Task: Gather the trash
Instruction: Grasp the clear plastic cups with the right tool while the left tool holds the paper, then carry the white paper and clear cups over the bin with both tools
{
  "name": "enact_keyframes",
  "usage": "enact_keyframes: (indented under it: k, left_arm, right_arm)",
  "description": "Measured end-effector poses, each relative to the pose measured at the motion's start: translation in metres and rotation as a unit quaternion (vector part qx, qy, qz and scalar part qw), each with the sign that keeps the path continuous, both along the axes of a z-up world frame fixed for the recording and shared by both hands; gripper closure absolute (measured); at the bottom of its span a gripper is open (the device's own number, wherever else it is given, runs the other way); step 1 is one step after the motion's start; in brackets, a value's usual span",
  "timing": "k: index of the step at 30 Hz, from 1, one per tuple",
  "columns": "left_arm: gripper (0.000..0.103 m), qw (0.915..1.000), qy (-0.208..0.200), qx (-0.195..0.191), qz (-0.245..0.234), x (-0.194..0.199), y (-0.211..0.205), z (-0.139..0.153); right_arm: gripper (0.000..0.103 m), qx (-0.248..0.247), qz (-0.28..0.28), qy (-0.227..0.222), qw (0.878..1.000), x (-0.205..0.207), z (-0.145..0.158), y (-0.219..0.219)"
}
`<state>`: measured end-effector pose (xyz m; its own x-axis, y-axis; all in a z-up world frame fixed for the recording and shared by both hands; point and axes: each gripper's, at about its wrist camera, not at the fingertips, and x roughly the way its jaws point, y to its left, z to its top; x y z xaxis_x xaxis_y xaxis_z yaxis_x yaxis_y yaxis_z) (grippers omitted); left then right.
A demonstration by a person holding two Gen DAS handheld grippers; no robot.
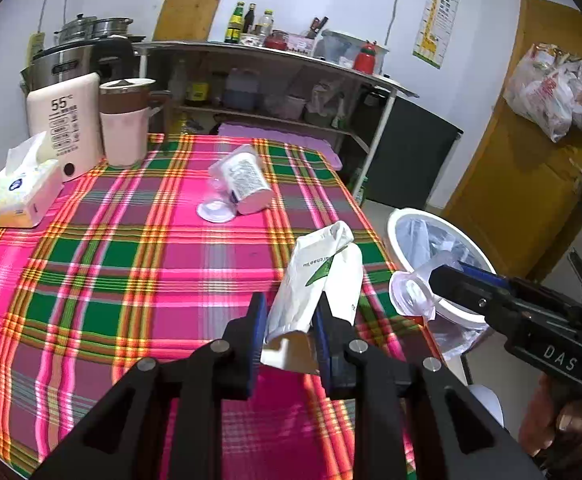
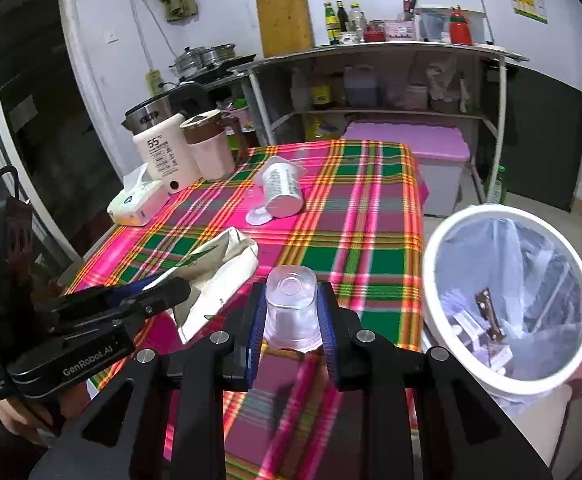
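My left gripper (image 1: 289,320) is shut on a crumpled white paper bag with green print (image 1: 317,276), held just above the plaid table; the bag also shows in the right wrist view (image 2: 215,268). My right gripper (image 2: 291,312) is shut on a clear plastic cup (image 2: 291,308), held over the table's right edge; in the left wrist view the cup (image 1: 411,292) is beside the bin. A white yogurt cup (image 1: 247,180) lies on its side mid-table with a clear lid (image 1: 215,210) next to it. A white trash bin (image 2: 507,292) with a plastic liner stands right of the table.
A tissue pack (image 1: 19,196), a white kettle (image 1: 67,128) and a pink jug (image 1: 125,124) stand at the table's far left. A metal shelf with bottles (image 1: 271,76) lines the back wall. A purple-lidded box (image 2: 411,148) sits behind the table.
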<state>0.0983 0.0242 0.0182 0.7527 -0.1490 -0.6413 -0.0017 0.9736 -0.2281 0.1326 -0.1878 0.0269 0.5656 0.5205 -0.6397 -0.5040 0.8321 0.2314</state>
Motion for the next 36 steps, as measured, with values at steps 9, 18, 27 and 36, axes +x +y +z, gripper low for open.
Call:
enact_keyframes:
  k: [9,18,27,36]
  left_arm:
    - [0.079,0.9997,0.006,0.001,-0.025,0.011,-0.026,-0.001]
    - [0.079,0.9982,0.013,0.006,-0.058,0.028,-0.059,-0.002]
    - [0.079,0.9952,0.017,0.011,-0.096,0.046,-0.095,-0.003]
    - [0.079,0.9916,0.023,0.011,-0.127,0.067,-0.123,-0.006]
  right_arm:
    - [0.076,0.006,-0.037,0.002,0.999,0.002,-0.002,-0.037]
    - [0.076,0.013,-0.078,0.01,0.997,0.011,-0.009,-0.079]
    - [0.076,0.016,-0.118,0.012,0.993,0.02,-0.013,-0.119]
    - [0.076,0.012,-0.149,0.018,0.989,0.028,-0.021,-0.145]
